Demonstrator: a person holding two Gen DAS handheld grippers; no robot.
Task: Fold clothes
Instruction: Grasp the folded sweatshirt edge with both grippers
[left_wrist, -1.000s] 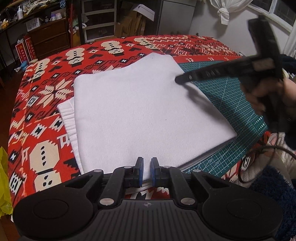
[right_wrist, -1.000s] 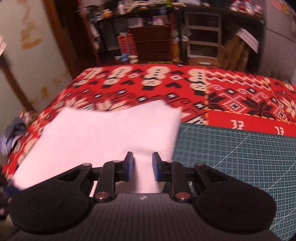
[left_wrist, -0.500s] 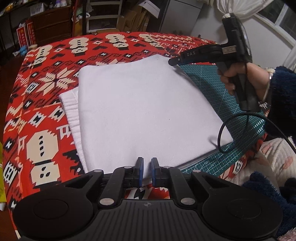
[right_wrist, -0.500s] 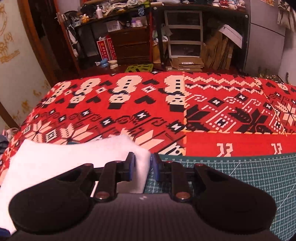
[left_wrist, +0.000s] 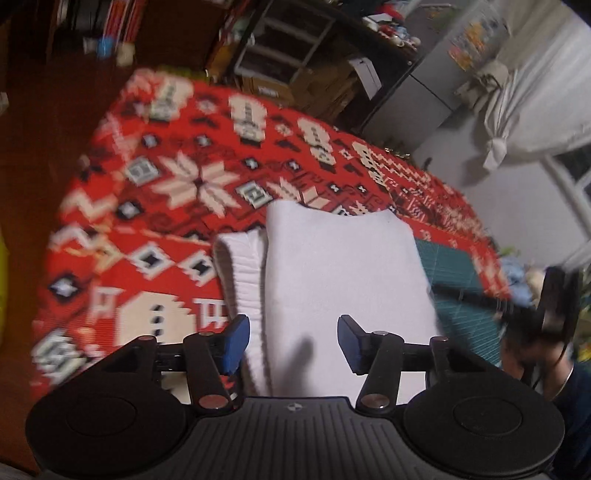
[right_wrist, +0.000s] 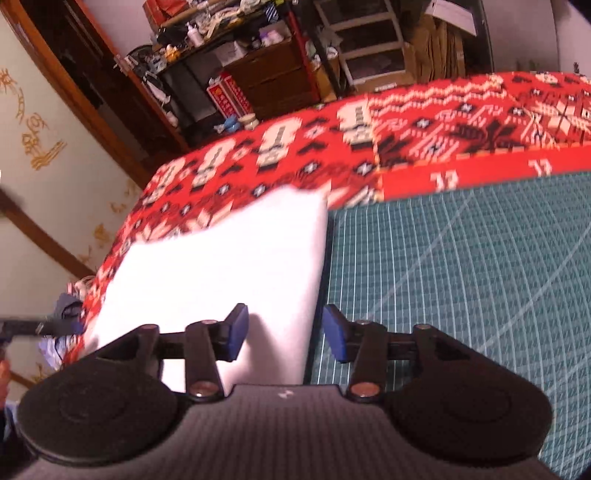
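Left wrist view, from the left: red patterned blanket (left_wrist: 177, 184) over the bench, blurred; folded white garment (left_wrist: 340, 273) lying flat on it, ribbed hem (left_wrist: 240, 273) poking out along the garment's left side, right edge reaching onto the green cutting mat (left_wrist: 454, 273). Left claw (left_wrist: 293, 341) spread wide above the near end of the garment, blue pads (left_wrist: 236, 338) apart with white cloth showing between them, gripping nothing. At far right, blurred, right claw tool (left_wrist: 554, 310) held in a person's hand (left_wrist: 524, 343), just off the mat's edge

Right wrist view, from the left: tip of the left claw tool (right_wrist: 40, 326) entering at the left edge, beside the garment's side. Folded white garment (right_wrist: 229, 266) on the red patterned blanket (right_wrist: 369, 136), right edge lying over the border of the green cutting mat (right_wrist: 461, 266). Right claw (right_wrist: 284, 334) spread wide, empty, straddling the garment's right edge: left pad (right_wrist: 236, 332) over white cloth, right pad over the mat. Whether pads touch the cloth: cannot tell
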